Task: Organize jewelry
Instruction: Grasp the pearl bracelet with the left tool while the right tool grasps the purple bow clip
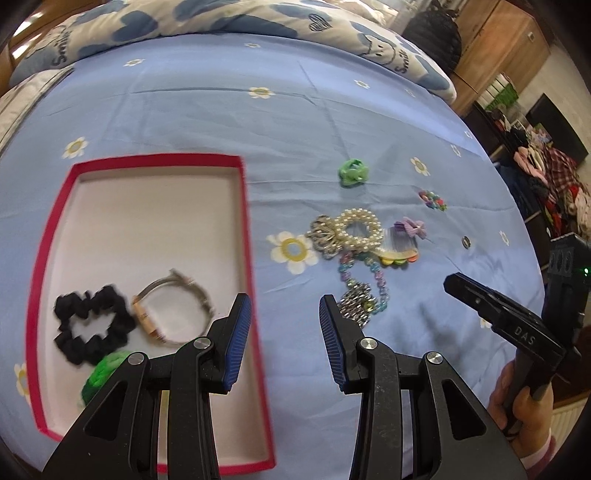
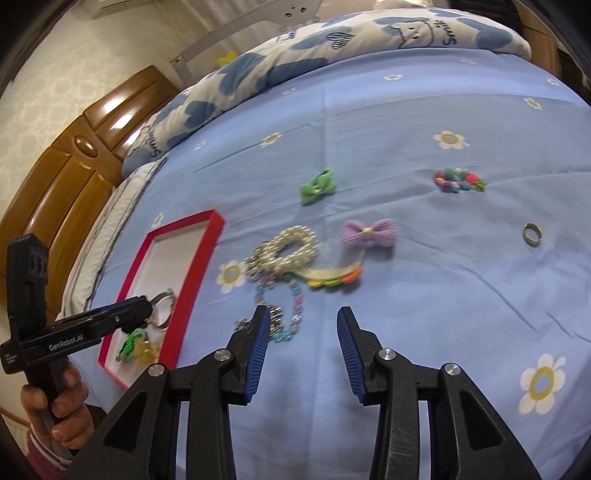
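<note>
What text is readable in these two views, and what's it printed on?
"DAS" – on the body of the right gripper, left wrist view.
"GenRobot.AI" – on the body of the left gripper, right wrist view.
Small white lines near that gripper's end – too small to read.
"Smile" – printed repeatedly on the blue-and-white quilt; partly cut off or folded elsewhere.
Nothing legible on the red box or jewelry.

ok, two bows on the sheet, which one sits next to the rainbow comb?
The purple bow: it lies just above the comb, right of the pearl bracelet. The green bow lies alone, farther up the sheet.
</note>
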`<state>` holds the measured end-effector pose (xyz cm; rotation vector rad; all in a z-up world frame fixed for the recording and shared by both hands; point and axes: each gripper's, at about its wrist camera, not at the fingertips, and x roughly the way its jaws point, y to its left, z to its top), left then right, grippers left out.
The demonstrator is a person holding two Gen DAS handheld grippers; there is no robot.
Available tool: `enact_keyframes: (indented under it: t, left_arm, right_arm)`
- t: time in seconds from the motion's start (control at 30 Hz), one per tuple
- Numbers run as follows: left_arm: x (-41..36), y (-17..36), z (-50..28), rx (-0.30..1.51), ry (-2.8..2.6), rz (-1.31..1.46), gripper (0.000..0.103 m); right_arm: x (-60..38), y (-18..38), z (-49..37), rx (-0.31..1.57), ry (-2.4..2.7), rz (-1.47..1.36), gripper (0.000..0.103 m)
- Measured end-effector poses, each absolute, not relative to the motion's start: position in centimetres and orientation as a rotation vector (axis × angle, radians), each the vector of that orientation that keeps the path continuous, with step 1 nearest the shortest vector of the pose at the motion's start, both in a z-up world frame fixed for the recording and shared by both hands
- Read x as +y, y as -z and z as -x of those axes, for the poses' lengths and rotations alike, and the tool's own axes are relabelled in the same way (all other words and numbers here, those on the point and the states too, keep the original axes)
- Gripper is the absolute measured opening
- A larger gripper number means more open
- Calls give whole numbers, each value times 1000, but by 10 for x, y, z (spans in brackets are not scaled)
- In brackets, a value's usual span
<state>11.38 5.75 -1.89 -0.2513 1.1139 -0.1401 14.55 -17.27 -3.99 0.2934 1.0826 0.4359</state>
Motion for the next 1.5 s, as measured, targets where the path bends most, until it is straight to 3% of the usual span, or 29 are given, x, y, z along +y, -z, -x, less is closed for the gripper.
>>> enact_keyframes:
  t: [0.8, 0.9, 0.97, 1.07, 1.1, 1.13, 1.17, 1.5]
  left_arm:
    - [-16, 83, -231, 1229, 278, 42, 36]
    - [-17, 84, -230, 1223, 290, 20, 26]
    - [-18, 84, -228, 1212, 292, 2, 26]
    - [-19, 81, -224, 1198, 295, -13, 24]
    - [-19, 79, -223, 1195, 298, -10, 19]
    - [-19, 77, -221, 1190, 308, 2, 6]
    - [-18, 73, -220, 1188, 312, 13, 4]
    - [-3, 49, -192, 1132, 291, 73, 4]
  right_arm:
    - [-195, 94, -226, 1138, -364, -427, 41]
    - [-196, 99, -226, 1138, -367, -434, 35]
    - [-193, 98, -226, 1133, -366, -410, 17]
    - [-191, 94, -224, 1116, -372, -391, 14]
    - [-191, 91, -223, 1106, -370, -381, 14]
    - [-192, 87, -221, 1094, -368, -379, 14]
    - [-192, 86, -221, 1089, -369, -383, 13]
    - [-199, 53, -203, 1013, -396, -412, 13]
